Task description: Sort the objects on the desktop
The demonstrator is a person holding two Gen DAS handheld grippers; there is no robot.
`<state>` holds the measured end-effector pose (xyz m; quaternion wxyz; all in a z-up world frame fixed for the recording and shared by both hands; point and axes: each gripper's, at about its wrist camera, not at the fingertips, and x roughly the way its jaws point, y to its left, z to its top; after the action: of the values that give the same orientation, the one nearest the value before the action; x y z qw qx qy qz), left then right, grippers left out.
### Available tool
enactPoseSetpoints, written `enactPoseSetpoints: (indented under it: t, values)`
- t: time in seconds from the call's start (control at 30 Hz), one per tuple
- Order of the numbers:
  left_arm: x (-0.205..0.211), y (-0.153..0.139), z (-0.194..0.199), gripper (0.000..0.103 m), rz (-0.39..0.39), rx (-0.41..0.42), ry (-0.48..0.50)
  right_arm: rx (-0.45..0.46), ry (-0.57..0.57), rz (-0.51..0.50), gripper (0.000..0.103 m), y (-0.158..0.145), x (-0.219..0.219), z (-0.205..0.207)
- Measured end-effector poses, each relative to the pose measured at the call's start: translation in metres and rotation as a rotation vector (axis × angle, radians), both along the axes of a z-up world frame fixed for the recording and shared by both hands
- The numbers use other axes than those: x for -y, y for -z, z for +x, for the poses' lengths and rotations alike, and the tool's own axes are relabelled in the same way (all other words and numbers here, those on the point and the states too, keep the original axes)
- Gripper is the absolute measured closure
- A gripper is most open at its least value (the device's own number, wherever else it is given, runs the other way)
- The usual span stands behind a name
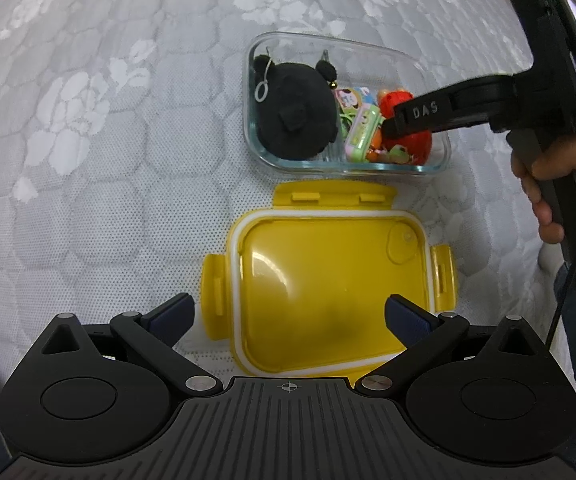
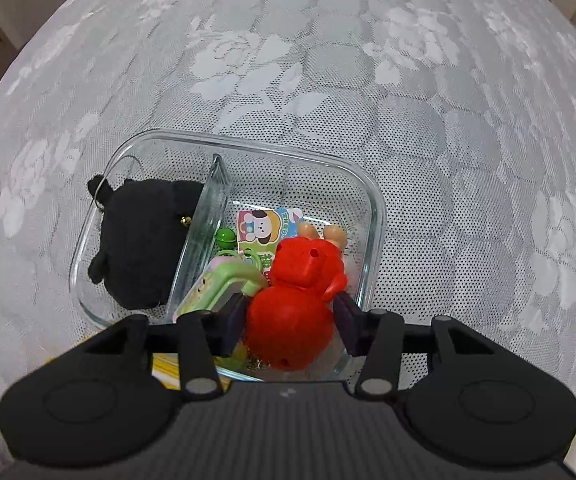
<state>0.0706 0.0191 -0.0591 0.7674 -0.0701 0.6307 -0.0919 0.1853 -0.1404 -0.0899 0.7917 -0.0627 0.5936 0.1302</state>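
Right tool (image 2: pixel 290 314) clamped on red toy (image 2: pixel 292 312) in glass container (image 2: pixel 372 200).
Left tool (image 1: pixel 288 314) spread apart above yellow lid (image 1: pixel 328 280).

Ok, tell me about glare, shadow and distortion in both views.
Left wrist view: bright glare streaks and a soft dark shadow on the yellow lid; the fisheye bows the patterned cloth at the edges. Right wrist view: even light, faint reflections on the glass container rim, red toy sharp, corners curved and dark.
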Motion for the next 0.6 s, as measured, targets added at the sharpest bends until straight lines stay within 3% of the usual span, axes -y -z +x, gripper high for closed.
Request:
enactPoseSetpoints:
  t: [0.17,0.4,0.6]
  values:
    - [-0.002,-0.001,0.001,0.000,-0.004,0.002,-0.009,0.080,0.037,0.067,0.055,-0.019,0.004,0.002]
    - [-0.002,-0.001,-0.001,0.000,-0.005,-0.003,-0.004,-0.021,0.060,0.154,0.059,-0.007,-0.002,0.003]
    - [-0.005,-0.001,0.000,0.000,-0.008,-0.003,-0.015,0.005,0.023,0.173,0.059,-0.006,-0.017,0.000]
